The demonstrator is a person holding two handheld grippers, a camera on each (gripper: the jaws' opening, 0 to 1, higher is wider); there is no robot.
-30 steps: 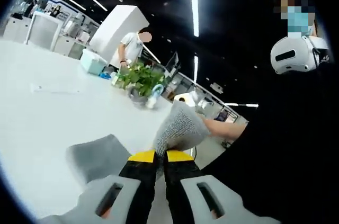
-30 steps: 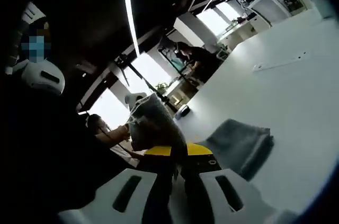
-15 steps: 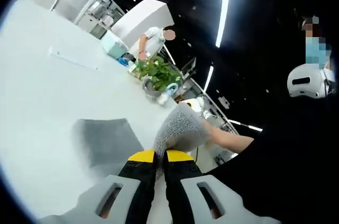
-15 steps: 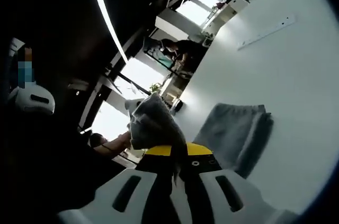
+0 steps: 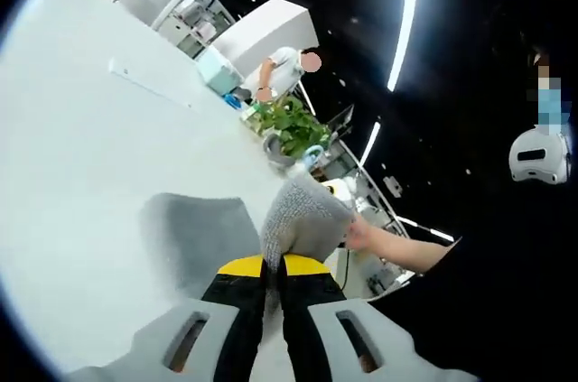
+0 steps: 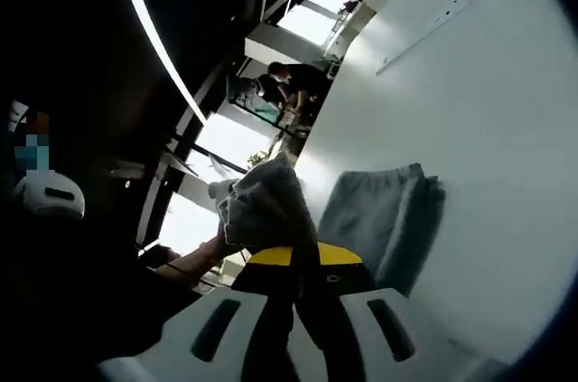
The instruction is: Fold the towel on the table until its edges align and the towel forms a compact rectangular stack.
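While both views tilt steeply, the grey towel [image 5: 194,237] lies across the white table [image 5: 81,156], one part lifted off it. Left claw [image 5: 273,266]: clenched on a raised towel corner. Right claw [image 6: 293,257]: clenched on the matching corner, bunched above its jaws. Corners apparently held high together so the lifted half can be laid over the flat half. Potted plant [image 5: 291,126] near the table's far edge.

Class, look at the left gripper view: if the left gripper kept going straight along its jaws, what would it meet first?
The left gripper is already shut on a bunched corner of the grey towel, so cloth is right ahead. Past it probably comes the person's forearm, though depth is unclear.
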